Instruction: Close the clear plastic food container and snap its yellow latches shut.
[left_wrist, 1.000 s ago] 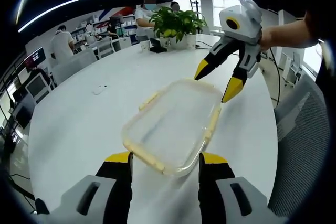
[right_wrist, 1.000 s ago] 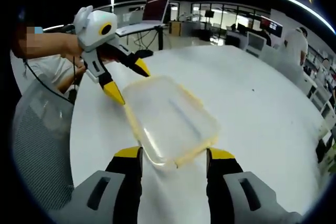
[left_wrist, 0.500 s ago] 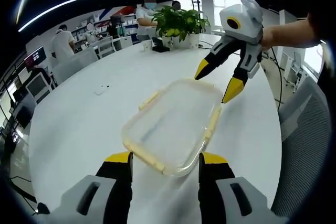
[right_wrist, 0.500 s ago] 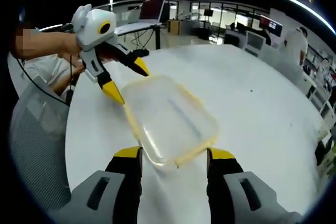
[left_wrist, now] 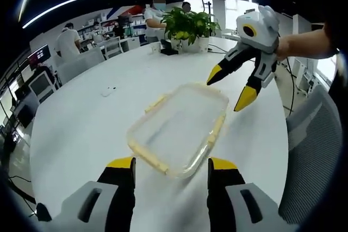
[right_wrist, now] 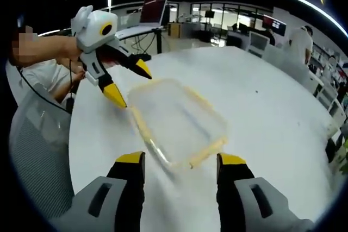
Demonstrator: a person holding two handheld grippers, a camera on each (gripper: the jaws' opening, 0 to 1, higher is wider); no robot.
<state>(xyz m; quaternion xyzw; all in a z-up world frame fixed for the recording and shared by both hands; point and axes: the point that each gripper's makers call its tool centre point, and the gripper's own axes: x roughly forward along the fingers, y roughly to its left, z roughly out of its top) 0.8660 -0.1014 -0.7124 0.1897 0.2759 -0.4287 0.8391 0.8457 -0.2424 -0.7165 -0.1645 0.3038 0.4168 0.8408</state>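
Two hand-held grippers, left (left_wrist: 169, 169) and right (right_wrist: 180, 162), jaws wide, flank the closed container (left_wrist: 178, 129) on the counter (left_wrist: 81, 129), holding nothing.

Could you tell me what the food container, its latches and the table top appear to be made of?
The food container looks like clear, slightly frosted plastic: the white table shows through it. Its latches seem to be opaque pale yellow plastic strips along the edges. The table has a smooth white surface with soft reflections, probably laminate or painted board.
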